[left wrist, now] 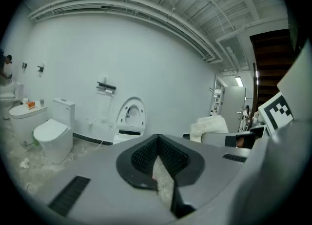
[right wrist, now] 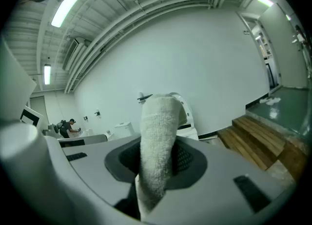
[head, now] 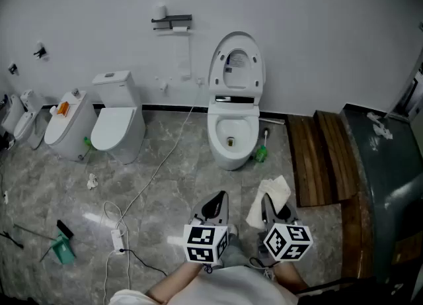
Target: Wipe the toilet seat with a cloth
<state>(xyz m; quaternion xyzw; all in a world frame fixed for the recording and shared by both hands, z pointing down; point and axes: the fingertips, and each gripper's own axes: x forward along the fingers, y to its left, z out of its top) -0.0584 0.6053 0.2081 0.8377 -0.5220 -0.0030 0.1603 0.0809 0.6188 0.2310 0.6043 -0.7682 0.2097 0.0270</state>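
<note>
Clamping a white cloth (head: 273, 191), right gripper (head: 269, 206) hangs low over the marble floor (head: 192, 184); cloth stands up past its jaws. Left gripper (head: 218, 201) just beside it, jaws together, empty. Toilet (head: 231, 148), lid raised, ahead by the wall, well apart.

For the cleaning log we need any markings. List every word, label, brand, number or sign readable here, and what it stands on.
No text is legible in any view.
Sticker inside the raised toilet lid: print too small to read.
Orange item at left: too blurred to read.
Left marker cube and right marker cube: square patterns only, no letters.
</note>
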